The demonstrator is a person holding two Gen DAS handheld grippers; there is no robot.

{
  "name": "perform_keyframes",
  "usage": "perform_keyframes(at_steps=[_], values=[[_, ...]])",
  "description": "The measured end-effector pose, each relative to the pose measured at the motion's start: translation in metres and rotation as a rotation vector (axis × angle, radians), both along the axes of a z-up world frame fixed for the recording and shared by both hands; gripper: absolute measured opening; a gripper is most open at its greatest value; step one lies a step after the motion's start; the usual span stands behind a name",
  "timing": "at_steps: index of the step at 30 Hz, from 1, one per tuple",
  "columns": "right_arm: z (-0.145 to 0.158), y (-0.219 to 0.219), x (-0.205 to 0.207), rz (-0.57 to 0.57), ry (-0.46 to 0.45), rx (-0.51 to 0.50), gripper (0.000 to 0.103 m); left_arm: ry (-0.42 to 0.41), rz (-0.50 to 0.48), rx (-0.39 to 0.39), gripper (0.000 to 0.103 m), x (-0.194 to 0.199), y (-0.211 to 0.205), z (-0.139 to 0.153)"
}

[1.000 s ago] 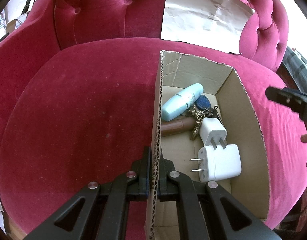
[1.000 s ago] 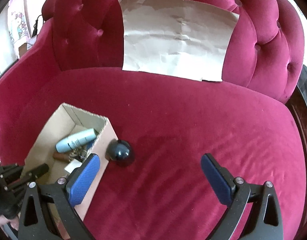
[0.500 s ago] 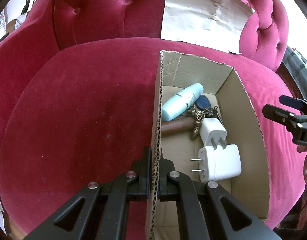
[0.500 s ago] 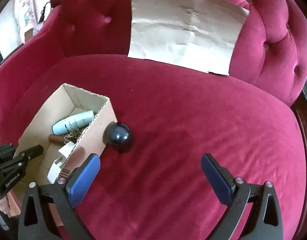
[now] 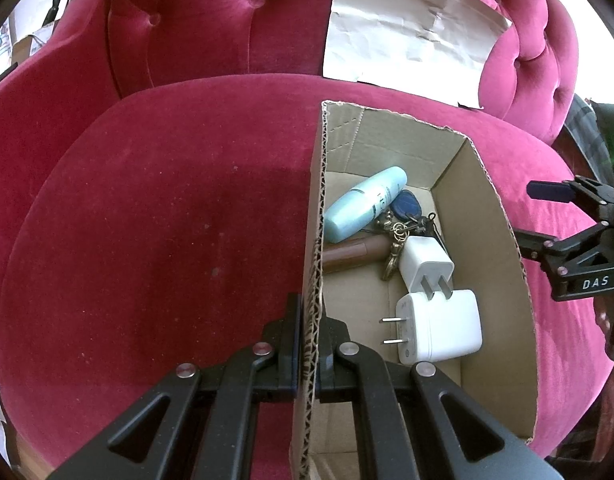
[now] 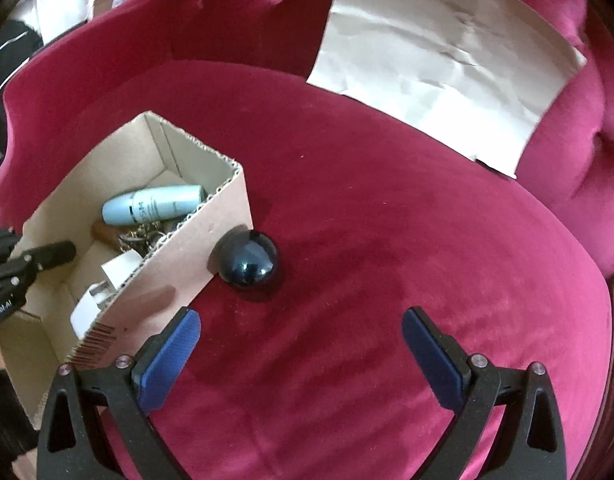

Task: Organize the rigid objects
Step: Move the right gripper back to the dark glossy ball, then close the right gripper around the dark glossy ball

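A cardboard box [image 5: 503,248] [image 6: 211,248] stands on the crimson sofa seat. My left gripper [image 5: 310,312] is shut on the box's near left wall. Inside lie a pale blue bottle [image 5: 365,202] [image 6: 151,204], a brown tube [image 5: 355,254], a bunch of keys [image 5: 403,220] and two white plug chargers [image 5: 439,326] [image 5: 425,260]. A dark glossy ball [image 6: 249,264] rests on the seat against the box's outer wall. My right gripper [image 6: 299,326] hovers open just short of the ball, blue pads wide apart, nothing between them. It also shows at the right edge of the left wrist view [image 5: 547,192].
A creased sheet of pale paper [image 5: 407,28] [image 6: 439,56] leans on the tufted sofa back. The seat cushion [image 6: 407,240] spreads to the right of the ball. Clutter and a cable sit beyond the sofa's left arm [image 5: 27,40].
My right gripper has come down and closer to the ball and rolled, so the box and ball look larger and nearer. My left gripper keeps its grip on the box wall, unmoved.
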State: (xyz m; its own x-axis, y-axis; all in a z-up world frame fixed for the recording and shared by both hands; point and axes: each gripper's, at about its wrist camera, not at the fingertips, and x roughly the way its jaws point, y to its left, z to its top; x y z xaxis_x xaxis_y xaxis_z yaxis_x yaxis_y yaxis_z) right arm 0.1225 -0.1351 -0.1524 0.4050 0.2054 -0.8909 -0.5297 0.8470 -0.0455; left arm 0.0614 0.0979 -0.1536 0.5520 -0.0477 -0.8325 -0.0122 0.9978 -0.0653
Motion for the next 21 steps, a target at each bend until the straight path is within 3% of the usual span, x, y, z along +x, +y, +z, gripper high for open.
perform_keyframes(at_steps=[14, 16, 21], values=[[-0.021, 0.018, 0.026, 0.11, 0.06, -0.038, 0.101, 0.001, 0.001, 0.0, 0.004, 0.001, -0.001, 0.0], [-0.024, 0.021, 0.03, 0.117, 0.063, -0.049, 0.098, 0.001, 0.0, -0.002, 0.004, 0.001, 0.0, 0.0], [-0.024, 0.028, 0.033, 0.133, 0.067, -0.039, 0.077, 0.001, -0.001, -0.002, 0.004, 0.001, 0.001, 0.0]])
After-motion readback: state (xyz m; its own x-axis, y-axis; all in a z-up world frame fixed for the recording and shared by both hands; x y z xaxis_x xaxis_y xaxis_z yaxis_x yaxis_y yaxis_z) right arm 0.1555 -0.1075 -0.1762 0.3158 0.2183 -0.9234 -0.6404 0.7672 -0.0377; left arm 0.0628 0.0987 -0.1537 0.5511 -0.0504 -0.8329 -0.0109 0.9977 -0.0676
